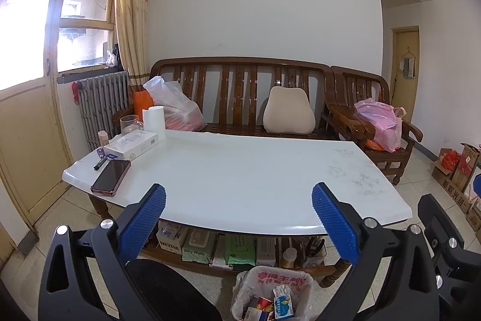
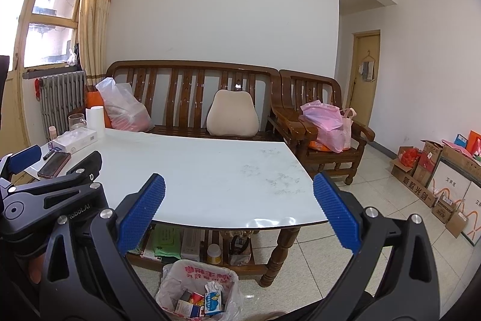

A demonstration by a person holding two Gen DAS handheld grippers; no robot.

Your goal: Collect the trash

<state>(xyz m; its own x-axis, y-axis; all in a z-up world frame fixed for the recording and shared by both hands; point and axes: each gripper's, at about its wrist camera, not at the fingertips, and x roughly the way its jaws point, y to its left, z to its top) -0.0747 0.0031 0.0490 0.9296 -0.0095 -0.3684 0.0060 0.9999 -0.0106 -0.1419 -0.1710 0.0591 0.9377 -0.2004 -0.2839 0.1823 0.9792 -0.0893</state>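
A trash bin lined with a white plastic bag stands on the floor in front of the white table; it also shows in the right wrist view. It holds small boxes, a red paper cup and crumpled tissue. My left gripper is open and empty, above the table's near edge and the bin. My right gripper is open and empty, to the right of the left one, which shows in its view.
At the table's far left lie a phone, a pen, a white box, a glass mug and a paper roll. A wooden bench with bags stands behind. Cardboard boxes sit on the right floor. A lower shelf holds wipes.
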